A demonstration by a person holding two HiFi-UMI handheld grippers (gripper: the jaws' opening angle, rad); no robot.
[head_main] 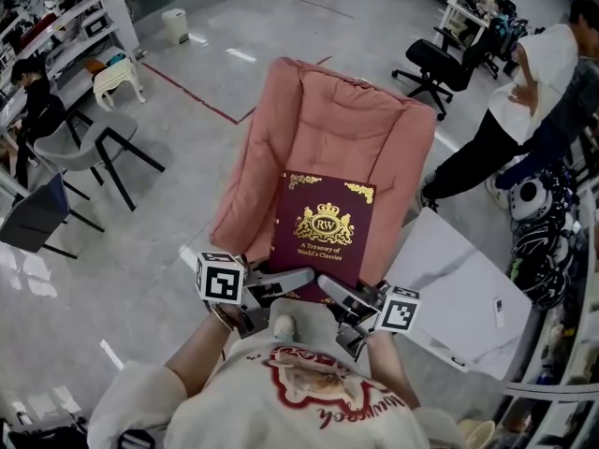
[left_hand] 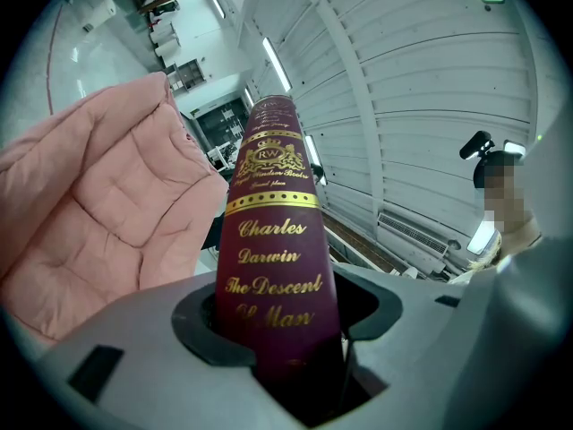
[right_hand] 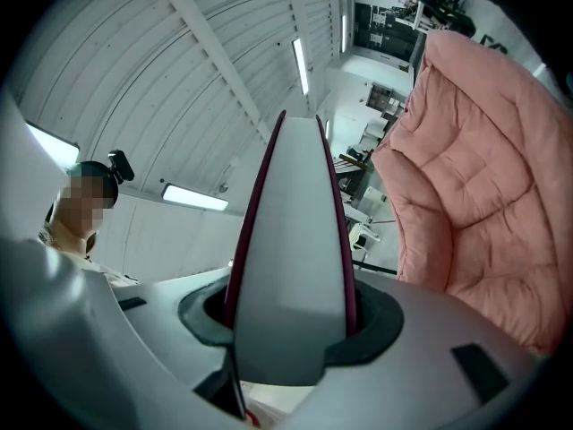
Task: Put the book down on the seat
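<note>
Left claw (head_main: pixel 295 279) and right claw (head_main: pixel 335 290) are each gripping the book (head_main: pixel 323 221) by its near edge, carrying it above the pink seat (head_main: pixel 328 134); next is lowering it flat, then releasing.

The book (head_main: pixel 323 224), a dark red hardcover with a gold crest and gold corner ornaments, lies cover up at the centre of the frame, spine to the left, over the front of the seat (head_main: pixel 346 124), a pink quilted cushioned chair filling the upper centre; whether they touch cannot be told
</note>
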